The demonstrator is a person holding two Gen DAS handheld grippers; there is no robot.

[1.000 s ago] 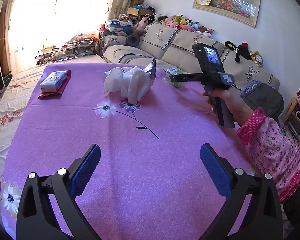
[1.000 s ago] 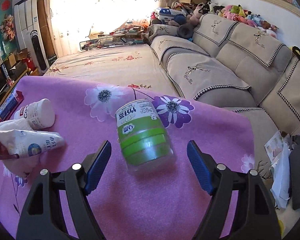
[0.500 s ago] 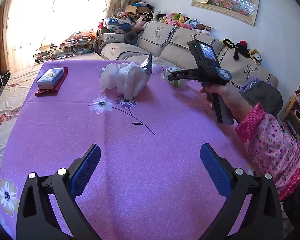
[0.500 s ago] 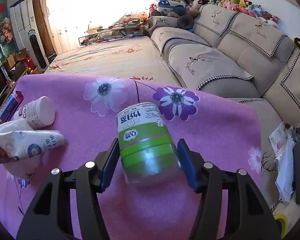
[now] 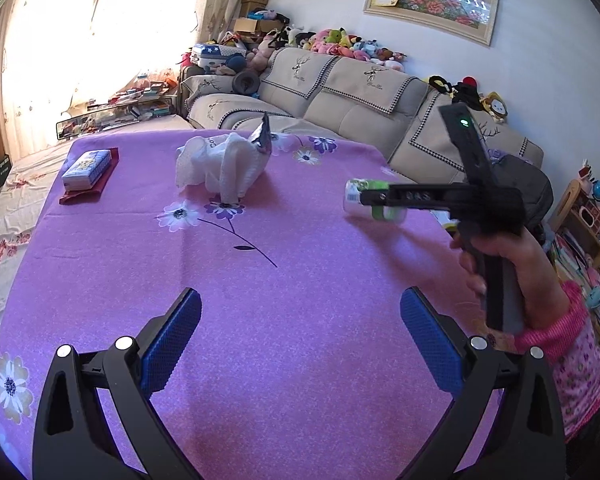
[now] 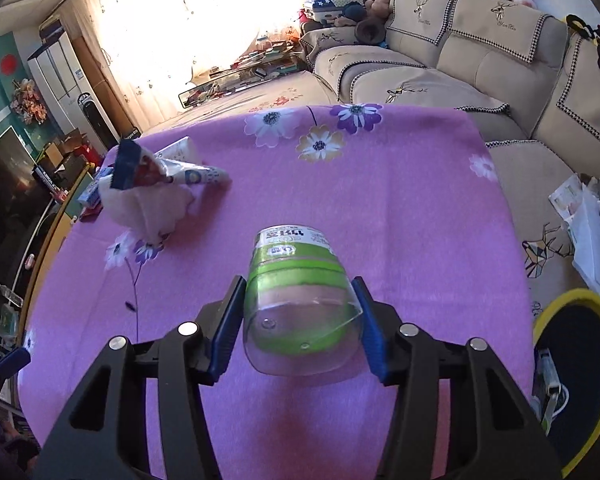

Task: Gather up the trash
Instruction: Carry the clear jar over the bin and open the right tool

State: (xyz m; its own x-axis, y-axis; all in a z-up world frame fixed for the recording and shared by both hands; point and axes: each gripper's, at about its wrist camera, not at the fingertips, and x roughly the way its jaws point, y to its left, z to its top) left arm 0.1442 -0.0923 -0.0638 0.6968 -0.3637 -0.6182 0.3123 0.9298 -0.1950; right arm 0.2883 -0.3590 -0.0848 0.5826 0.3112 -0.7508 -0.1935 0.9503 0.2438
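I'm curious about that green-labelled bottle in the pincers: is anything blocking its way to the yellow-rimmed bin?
Nothing visible does. The right gripper is closing on the bottle, held over the purple cloth. The bin stands off the table's right edge, with only bare cloth between.

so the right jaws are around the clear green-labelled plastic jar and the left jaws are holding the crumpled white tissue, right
Not quite. The right gripper does have its jaws closing around the clear green-labelled plastic jar, pads against its sides. But the left gripper holds nothing: the left wrist view shows its jaws open over bare purple cloth, with the crumpled white tissue lying far ahead.
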